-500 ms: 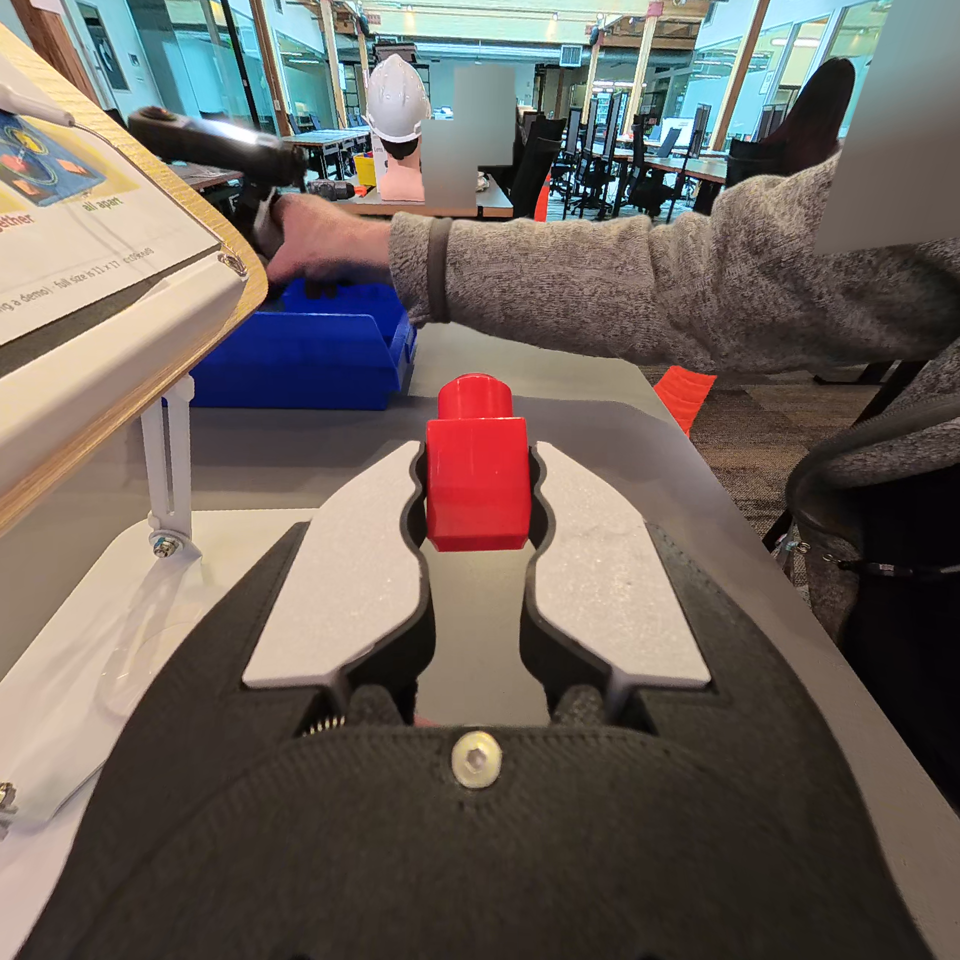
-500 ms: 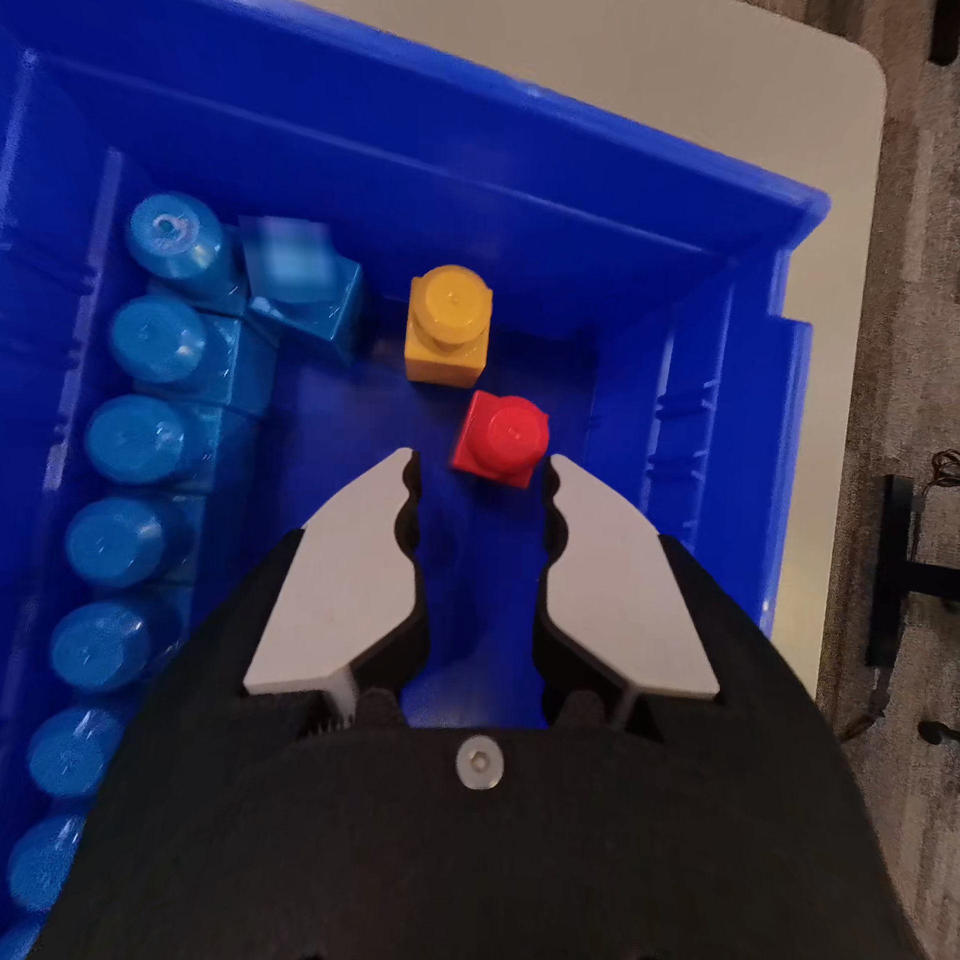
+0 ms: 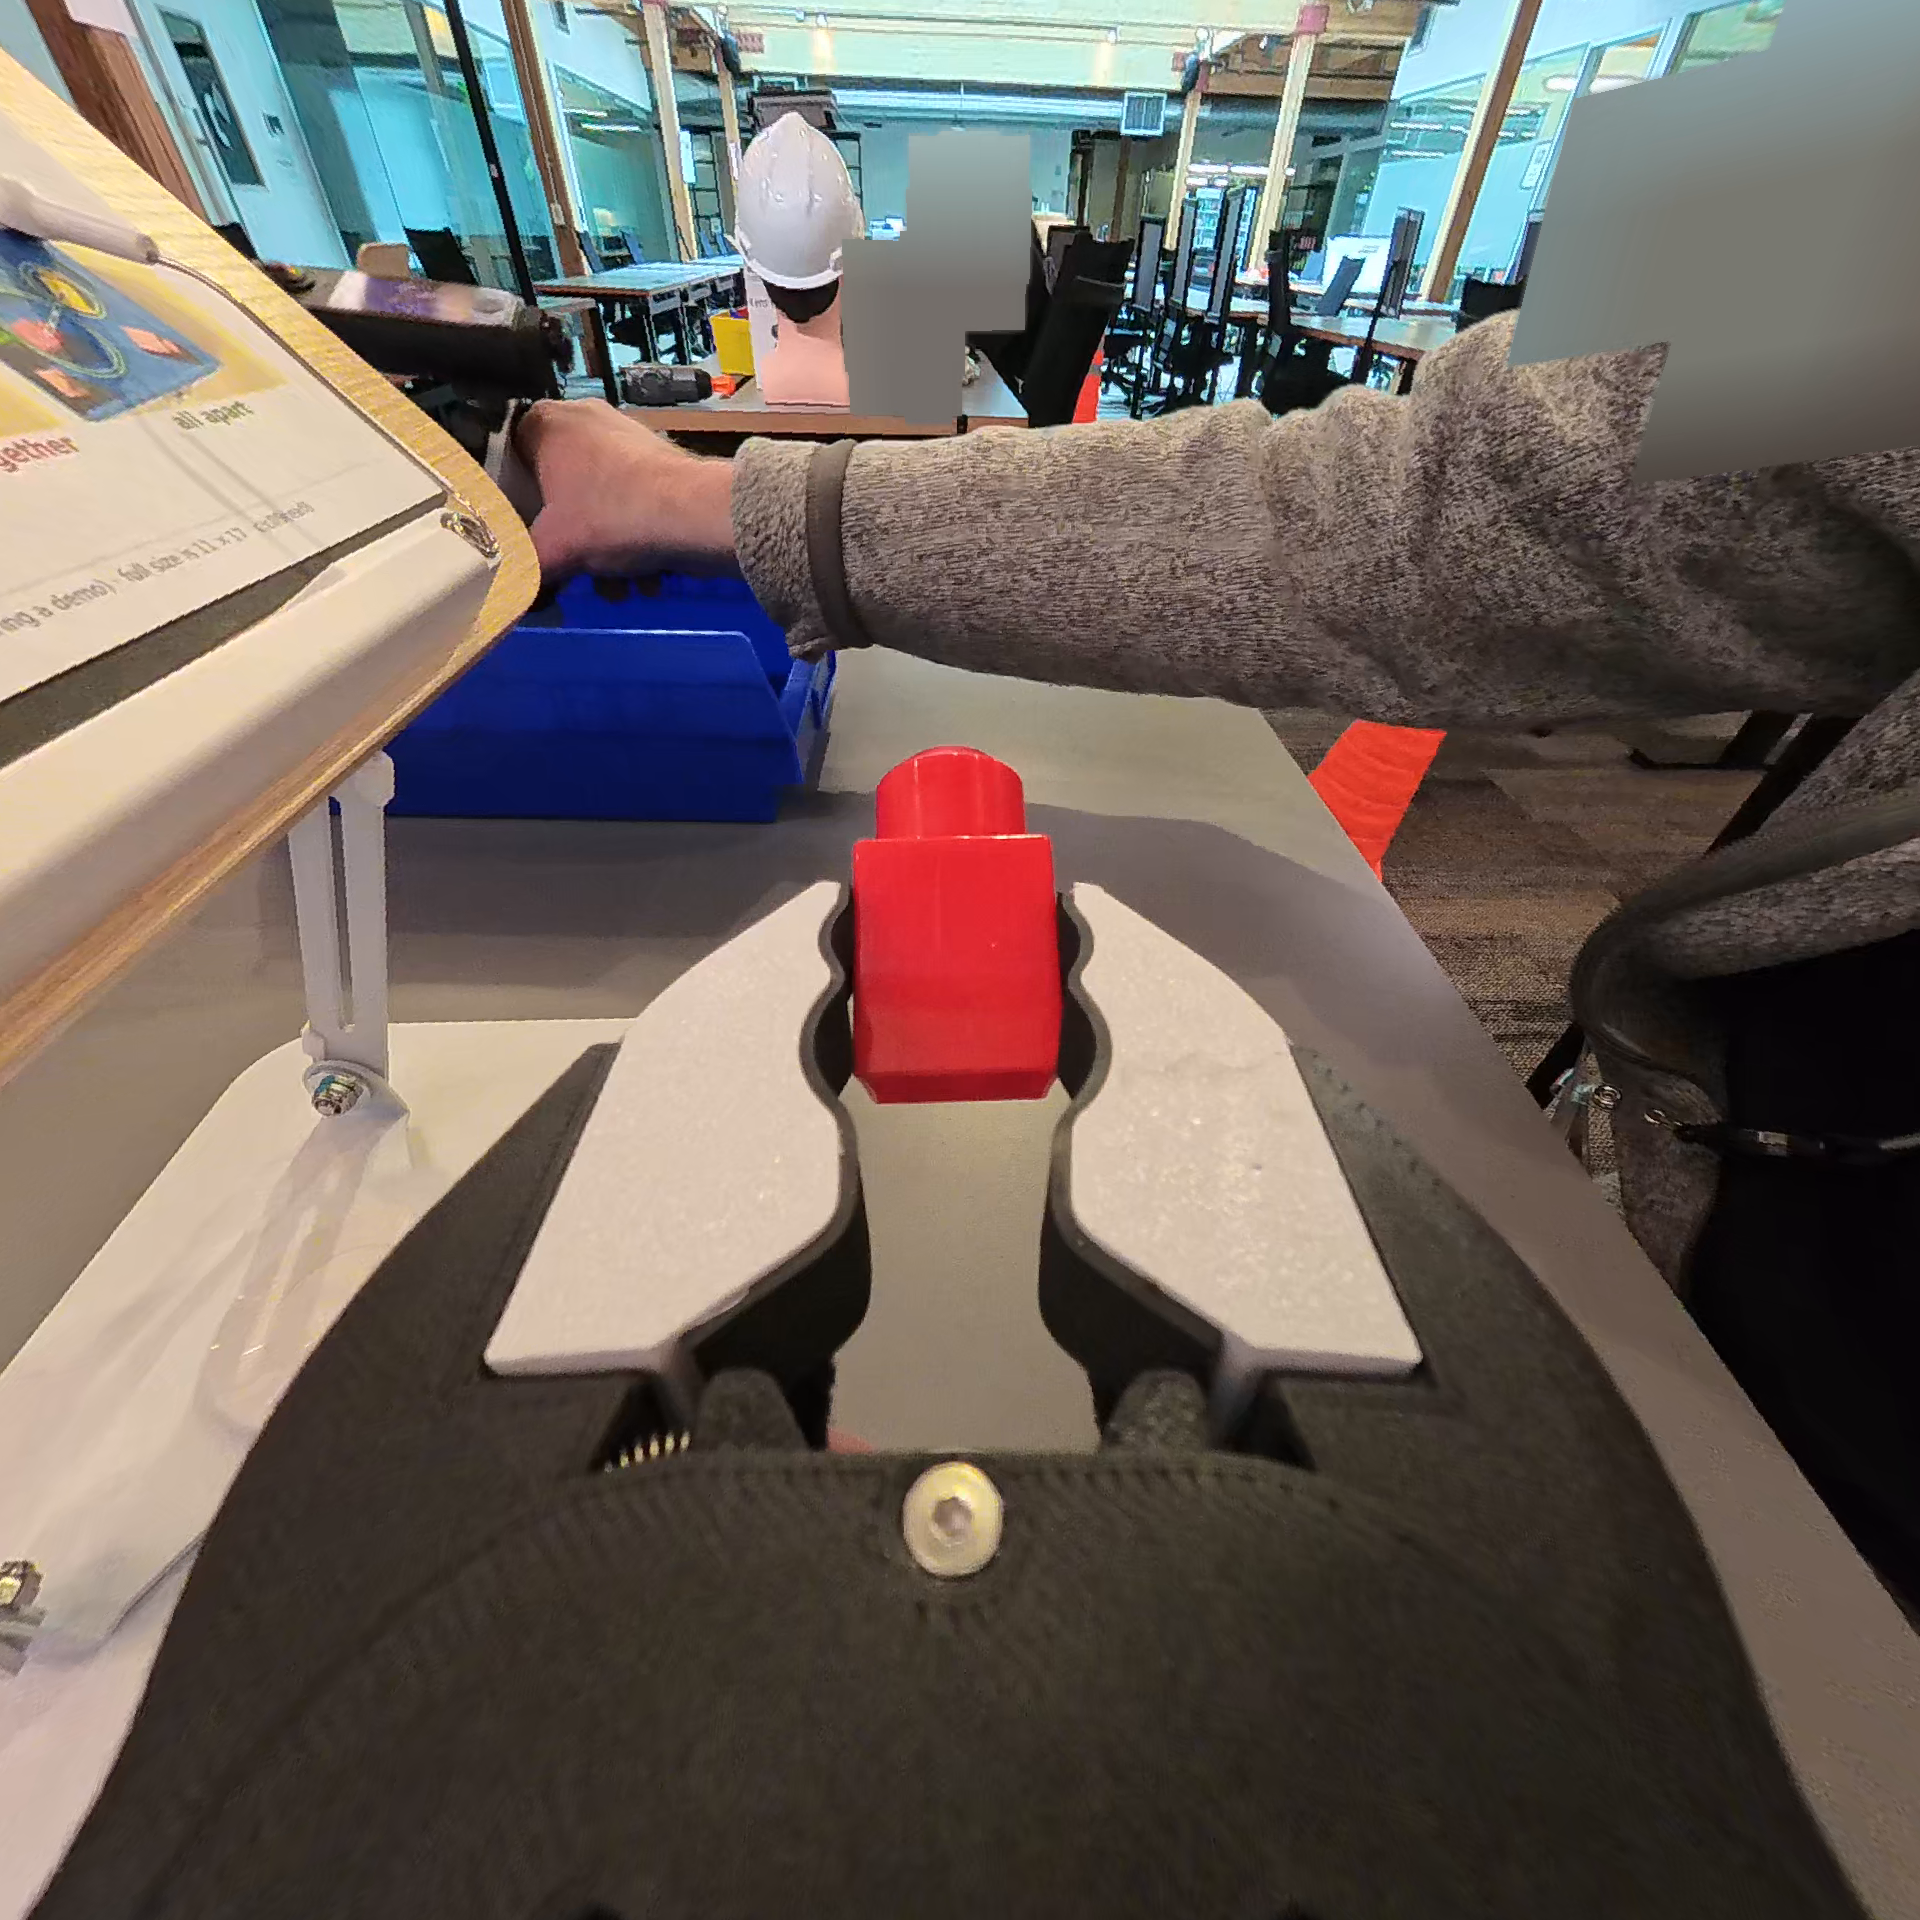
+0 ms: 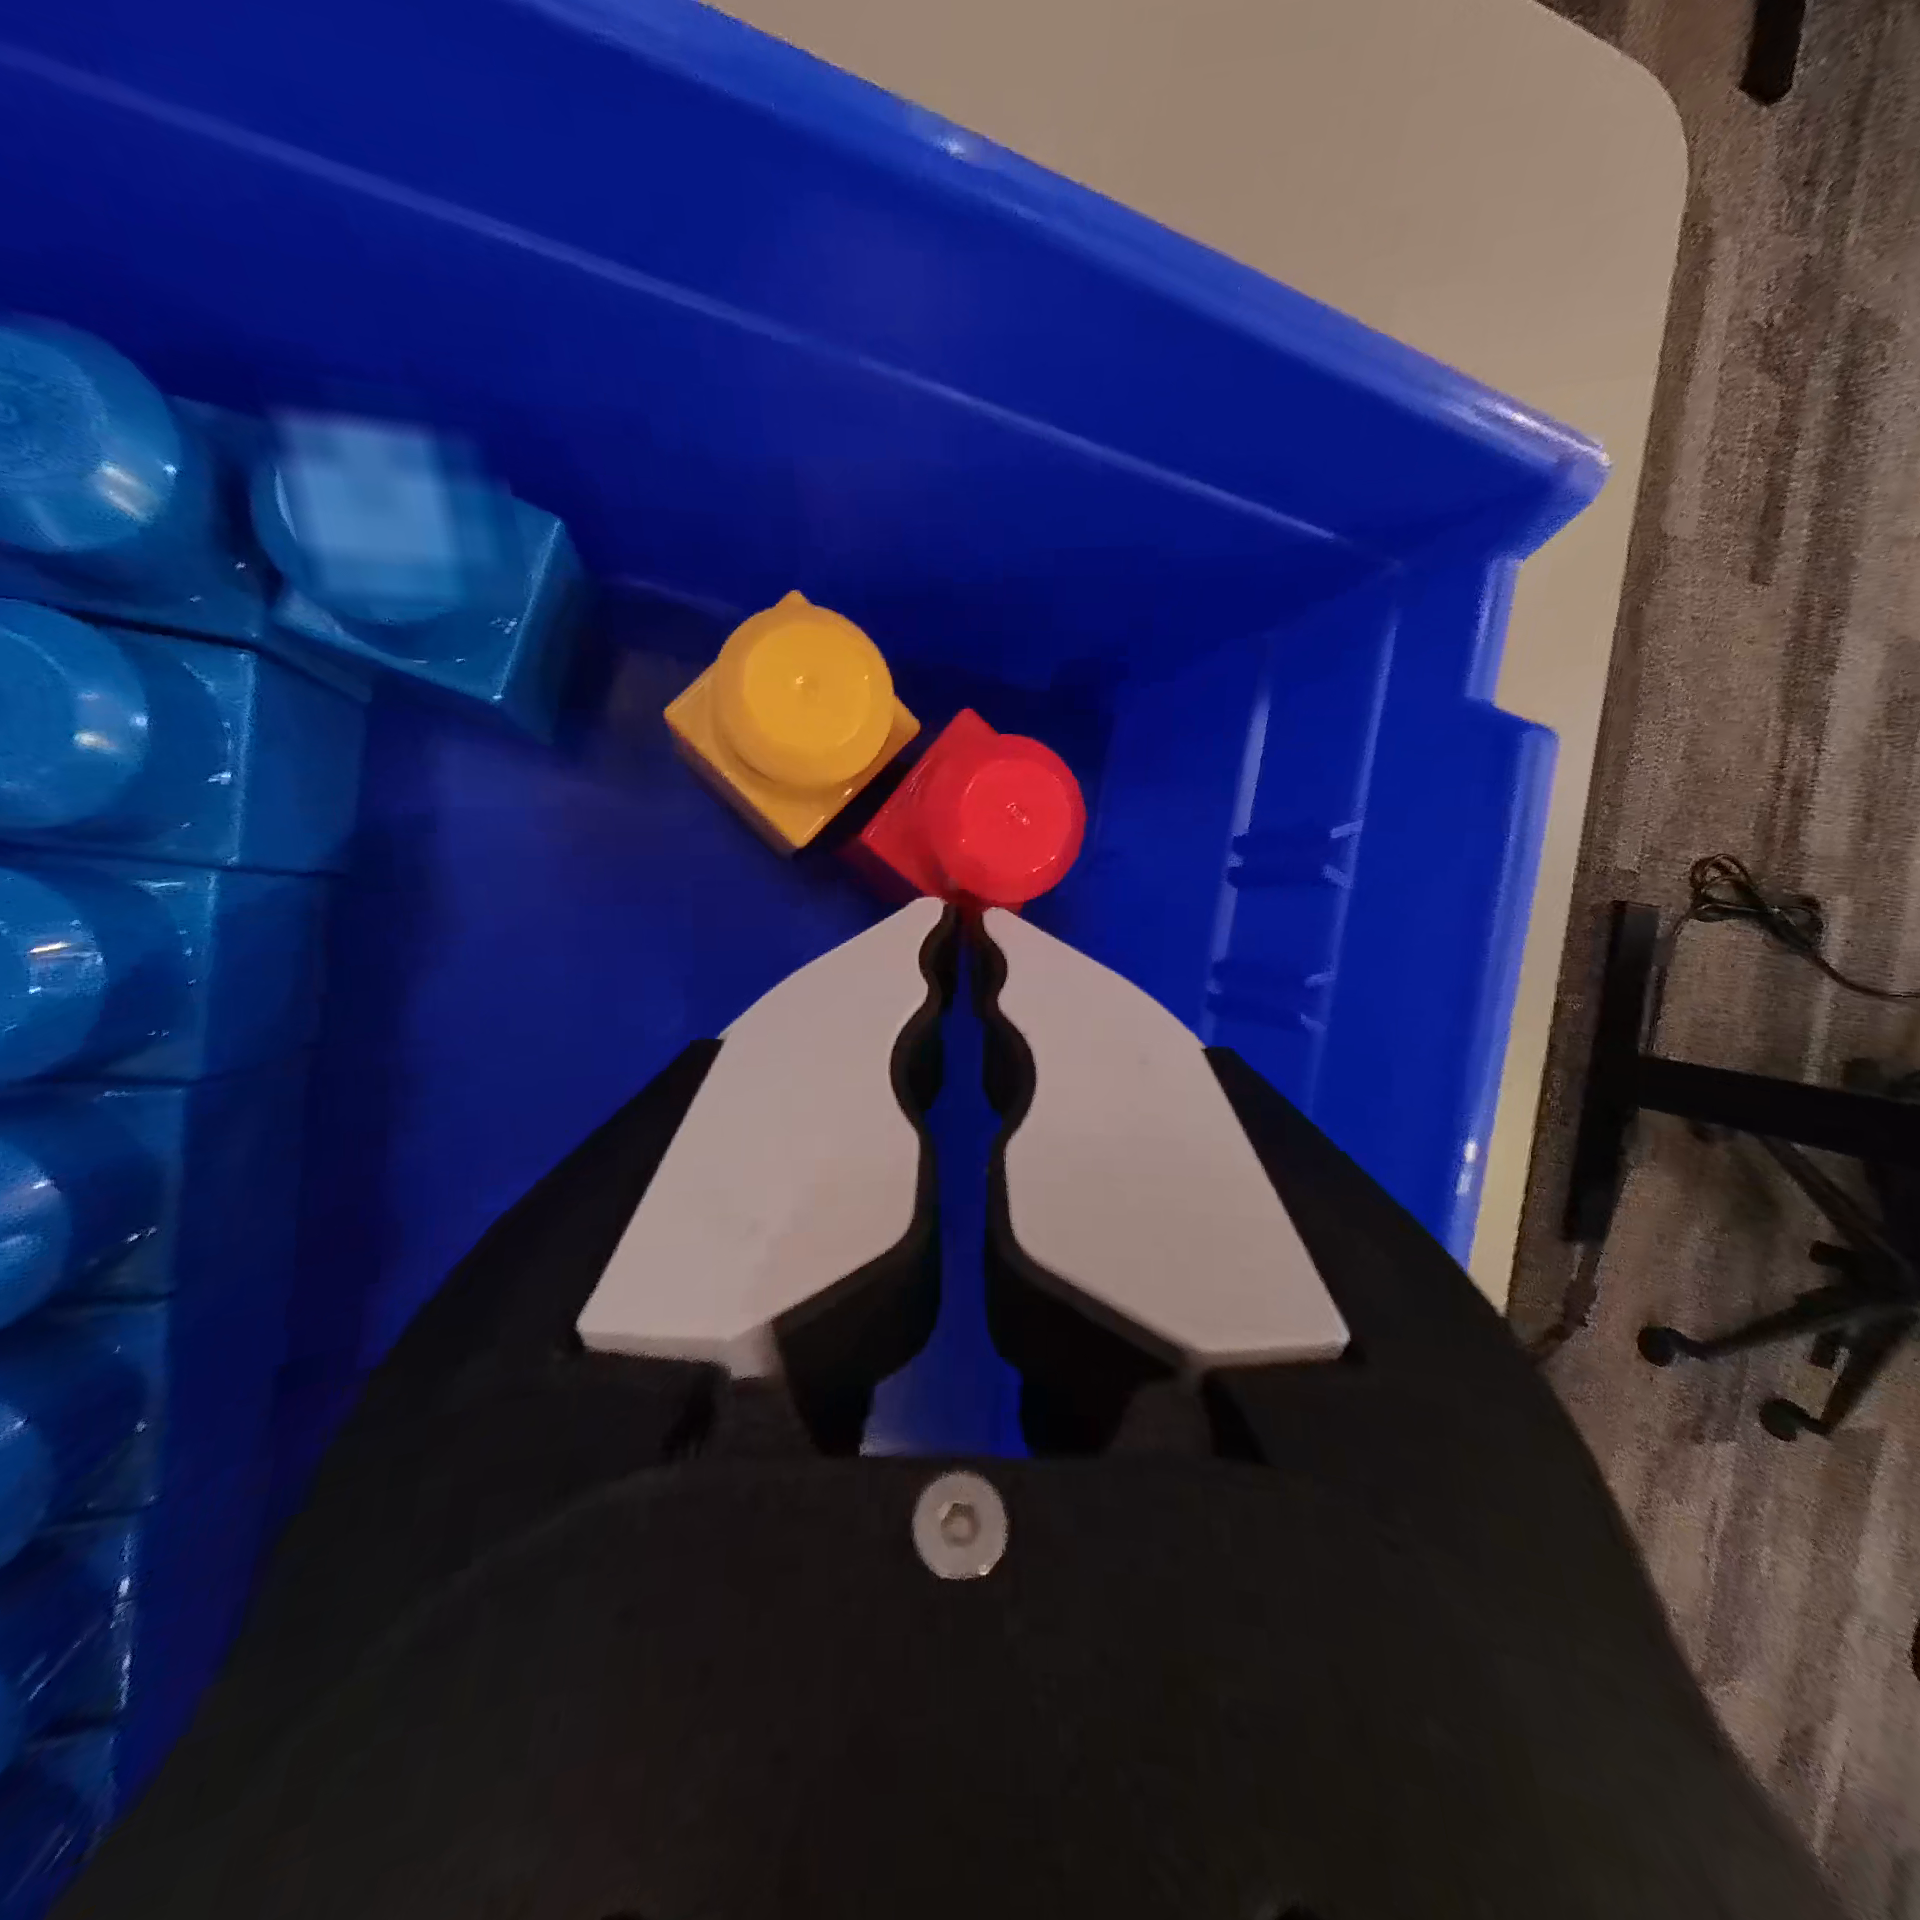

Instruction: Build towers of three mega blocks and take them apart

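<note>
Right jaws have clenched bare in the blue bin (image 4: 935, 312); left grips red block (image 3: 951, 966) over grey table (image 3: 1195, 790).

A big open office stretches back, lined with glass walls (image 3: 343, 156) and wooden posts (image 3: 1288, 156), rows of desks (image 3: 644, 286) and black chairs (image 3: 1081, 312). Grey patterned carpet (image 4: 1766, 623) covers the floor; ceiling lights (image 3: 821, 36) glow overhead

The row of light blue plastic blocks (image 4: 94, 935) runs off the left edge. One light blue block (image 4: 416, 582) is blurred. The slanted wooden board (image 3: 239, 582) hides part of the deep blue plastic bin (image 3: 623, 717).
</note>
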{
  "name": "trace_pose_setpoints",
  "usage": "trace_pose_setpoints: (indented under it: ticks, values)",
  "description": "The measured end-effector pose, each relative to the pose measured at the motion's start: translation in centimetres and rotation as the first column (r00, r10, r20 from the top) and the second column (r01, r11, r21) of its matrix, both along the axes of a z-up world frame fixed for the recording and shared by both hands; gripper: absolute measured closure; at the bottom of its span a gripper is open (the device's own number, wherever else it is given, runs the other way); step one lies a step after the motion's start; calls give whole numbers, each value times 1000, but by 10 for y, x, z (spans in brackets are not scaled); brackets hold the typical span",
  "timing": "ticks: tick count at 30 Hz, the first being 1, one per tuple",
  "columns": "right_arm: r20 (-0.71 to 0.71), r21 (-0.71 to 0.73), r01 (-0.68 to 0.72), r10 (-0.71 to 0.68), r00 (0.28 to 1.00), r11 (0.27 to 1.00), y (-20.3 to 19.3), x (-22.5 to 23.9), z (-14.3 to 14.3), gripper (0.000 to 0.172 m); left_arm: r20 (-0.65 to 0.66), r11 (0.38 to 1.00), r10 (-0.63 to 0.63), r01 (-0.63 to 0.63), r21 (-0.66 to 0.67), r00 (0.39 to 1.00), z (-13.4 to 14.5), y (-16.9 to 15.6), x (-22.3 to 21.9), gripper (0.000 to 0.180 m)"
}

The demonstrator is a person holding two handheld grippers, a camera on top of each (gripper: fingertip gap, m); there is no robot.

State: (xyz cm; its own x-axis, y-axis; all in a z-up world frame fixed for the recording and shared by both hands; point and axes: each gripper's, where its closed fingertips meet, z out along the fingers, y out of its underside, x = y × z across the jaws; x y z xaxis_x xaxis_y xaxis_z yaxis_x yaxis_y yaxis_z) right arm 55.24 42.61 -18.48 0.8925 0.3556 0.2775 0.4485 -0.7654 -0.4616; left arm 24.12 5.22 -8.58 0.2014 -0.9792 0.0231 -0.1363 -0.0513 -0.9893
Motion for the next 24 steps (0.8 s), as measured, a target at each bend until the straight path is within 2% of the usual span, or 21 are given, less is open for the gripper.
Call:
trace_pose_setpoints:
  ticks: [8,11,14,17,21,24]
  values:
    - [94,42,-7,3,996,999,8,6,3,171,-3,1000,0,0,-2,1000,-1,0,0,145]
    - [66,82,-41,36,997,996,3,-5,15,171,-2,1000,0,0,-3,1000,-1,1,0,145]
    - [-35,16,-61,61,998,998,-7,-19,6,171,-4,1000,-1,1,-6,1000,-3,1,1,145]
    - [-29,-22,-46,45,999,999,-6,-13,-4,171,-9,1000,-4,4,-8,1000,-4,1,2,145]
    - [-22,-8,0,0,1000,1000,2,0,-10,172,-5,1000,1,-1,-5,1000,-2,1,1,145]
    - [38,33,8,-9,999,999,9,7,-9,172,-5,1000,4,-4,-8,1000,-3,2,0,145]
